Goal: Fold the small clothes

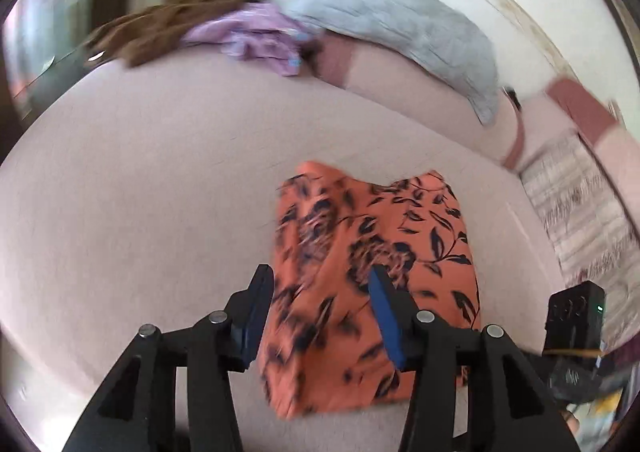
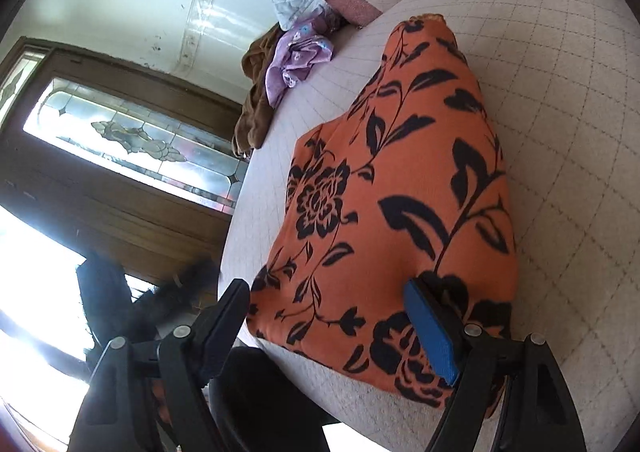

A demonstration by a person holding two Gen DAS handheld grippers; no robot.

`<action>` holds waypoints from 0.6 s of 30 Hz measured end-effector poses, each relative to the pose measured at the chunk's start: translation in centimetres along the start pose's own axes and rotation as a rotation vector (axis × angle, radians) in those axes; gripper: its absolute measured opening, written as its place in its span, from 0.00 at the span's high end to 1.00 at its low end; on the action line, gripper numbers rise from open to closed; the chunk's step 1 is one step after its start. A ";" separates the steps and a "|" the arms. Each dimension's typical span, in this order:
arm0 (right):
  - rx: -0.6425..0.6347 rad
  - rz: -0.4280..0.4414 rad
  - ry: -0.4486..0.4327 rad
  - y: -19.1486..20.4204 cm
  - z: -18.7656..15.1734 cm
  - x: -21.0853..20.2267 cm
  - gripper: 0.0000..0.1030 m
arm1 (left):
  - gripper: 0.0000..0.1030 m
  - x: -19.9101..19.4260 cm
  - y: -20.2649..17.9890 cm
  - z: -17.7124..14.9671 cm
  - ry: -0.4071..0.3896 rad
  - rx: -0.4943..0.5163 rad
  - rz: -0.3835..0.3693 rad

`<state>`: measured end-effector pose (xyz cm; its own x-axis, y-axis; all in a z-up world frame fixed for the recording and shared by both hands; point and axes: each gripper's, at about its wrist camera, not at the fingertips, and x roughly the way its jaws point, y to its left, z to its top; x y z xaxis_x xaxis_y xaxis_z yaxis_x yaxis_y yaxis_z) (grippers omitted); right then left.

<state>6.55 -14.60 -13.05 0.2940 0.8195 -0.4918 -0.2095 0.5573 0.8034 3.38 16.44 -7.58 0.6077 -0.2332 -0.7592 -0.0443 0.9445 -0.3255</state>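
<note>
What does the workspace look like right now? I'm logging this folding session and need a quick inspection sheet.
Surface: pale quilted bed cover, mostly bare around the work.
Job's things: orange floral garment lying folded, flat on the cover.
Clutter: brown garment and lilac garment bunched at the far edge, beside a grey quilted pillow.
Grippers: left gripper open above the orange garment, holding nothing; right gripper open at the garment's near edge, pads not pressing it.
Cables: nothing seen clearly; a black device sits at the right edge of the left wrist view.
Surroundings: white wall, wooden door with leaded glass.
</note>
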 end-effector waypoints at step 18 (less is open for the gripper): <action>-0.036 -0.021 0.018 1.0 -0.3 -1.3 0.20 | 0.98 8.5 2.4 1.8 0.132 -0.022 0.070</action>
<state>5.67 -15.10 -11.70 0.2816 0.8096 -0.5150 -0.2366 0.5787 0.7805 9.81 17.11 -13.79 0.4931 -0.1972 -0.8473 -0.1013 0.9543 -0.2810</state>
